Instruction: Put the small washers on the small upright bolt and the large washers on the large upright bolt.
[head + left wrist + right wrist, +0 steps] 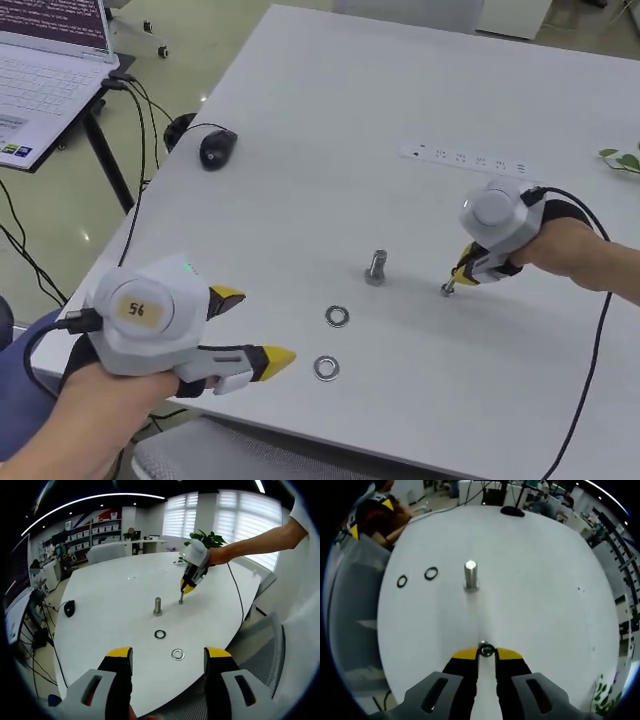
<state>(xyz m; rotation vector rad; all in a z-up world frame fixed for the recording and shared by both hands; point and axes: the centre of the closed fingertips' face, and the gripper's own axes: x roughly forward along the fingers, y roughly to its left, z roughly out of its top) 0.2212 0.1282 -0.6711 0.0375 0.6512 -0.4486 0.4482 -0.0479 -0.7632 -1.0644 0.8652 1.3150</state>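
My right tool [459,278] is pinched narrow on what looks like a small silver washer [486,650] right over the small upright steel bolt [447,289], so I'd keep it level, line up the hole and let go gently, while my left tool [254,326] hangs wide open and empty.

The surface [330,150] is white, smooth and matt, with only a soft sheen. The large bolt [376,268] is bare grey metal, satin rather than polished. The far washer [337,317] and the near washer [326,368] are brighter, shiny metal. The small washer [486,650] pinched at the right tool [460,277] looks like dull metal. The right tool and the left tool [254,326] have pale grey matt plastic shells and yellow tips. The mouse [216,148] is black plastic, faintly glossy.
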